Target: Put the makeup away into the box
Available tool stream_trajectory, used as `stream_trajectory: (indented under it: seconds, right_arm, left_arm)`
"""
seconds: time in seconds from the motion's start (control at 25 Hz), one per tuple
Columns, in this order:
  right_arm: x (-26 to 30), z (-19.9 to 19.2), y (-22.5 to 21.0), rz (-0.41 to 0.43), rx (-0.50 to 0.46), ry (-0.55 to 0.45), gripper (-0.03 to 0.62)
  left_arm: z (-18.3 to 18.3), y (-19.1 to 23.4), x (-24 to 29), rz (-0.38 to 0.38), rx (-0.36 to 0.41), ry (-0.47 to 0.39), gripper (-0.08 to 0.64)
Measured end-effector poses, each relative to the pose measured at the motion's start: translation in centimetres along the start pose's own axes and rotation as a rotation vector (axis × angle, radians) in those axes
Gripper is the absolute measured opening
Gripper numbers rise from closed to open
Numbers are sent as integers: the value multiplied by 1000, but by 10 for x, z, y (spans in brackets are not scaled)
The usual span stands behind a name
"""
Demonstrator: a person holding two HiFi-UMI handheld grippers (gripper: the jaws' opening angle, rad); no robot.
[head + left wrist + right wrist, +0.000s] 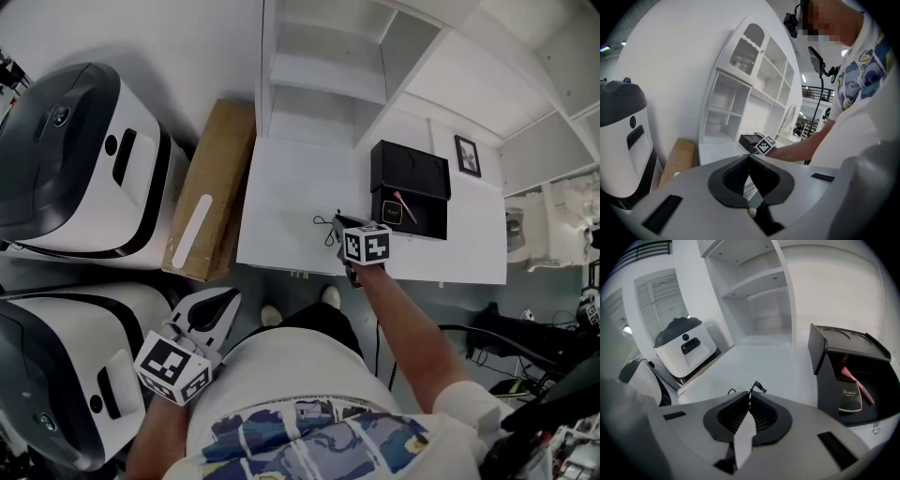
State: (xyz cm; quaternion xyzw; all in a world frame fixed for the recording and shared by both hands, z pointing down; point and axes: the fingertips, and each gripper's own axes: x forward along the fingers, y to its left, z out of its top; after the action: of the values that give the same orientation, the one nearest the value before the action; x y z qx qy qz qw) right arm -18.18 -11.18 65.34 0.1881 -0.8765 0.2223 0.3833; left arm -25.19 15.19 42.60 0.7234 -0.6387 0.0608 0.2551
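An open black box (410, 187) stands on the white table (281, 206), also in the right gripper view (834, 357). Inside it lie a pink item (855, 378) and a dark compact (849, 399). My right gripper (339, 234) is down on the table left of the box, jaws shut (749, 397) on a thin black wire makeup tool (758, 387) that sticks out past the tips. That tool (325, 223) shows as a small dark squiggle in the head view. My left gripper (225, 300) hangs low beside the person's body, off the table, its jaws shut (749, 157) with nothing between them.
Two large white-and-black machines (75, 159) (56, 375) stand at the left. A long cardboard box (214, 187) lies between them and the table. A white shelf unit (328, 66) rises behind the table. A small framed picture (467, 155) stands right of the black box.
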Motion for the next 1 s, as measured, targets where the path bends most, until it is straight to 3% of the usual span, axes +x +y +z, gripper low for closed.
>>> stream_trajectory:
  seconds: [0.44,0.68,1.0]
  right_arm:
    - [-65,19,0,85,-33,-63,38]
    - [-112,19,-42,64,-9,-76,38]
    - [-159,23,-131,-19,5,-86,38]
  left_arm:
    - [9,-27,28,-90,38,-4,14]
    - [18,-55,52,-149,62,-12,14]
    - [29,-88,86,-178,84,-14,14]
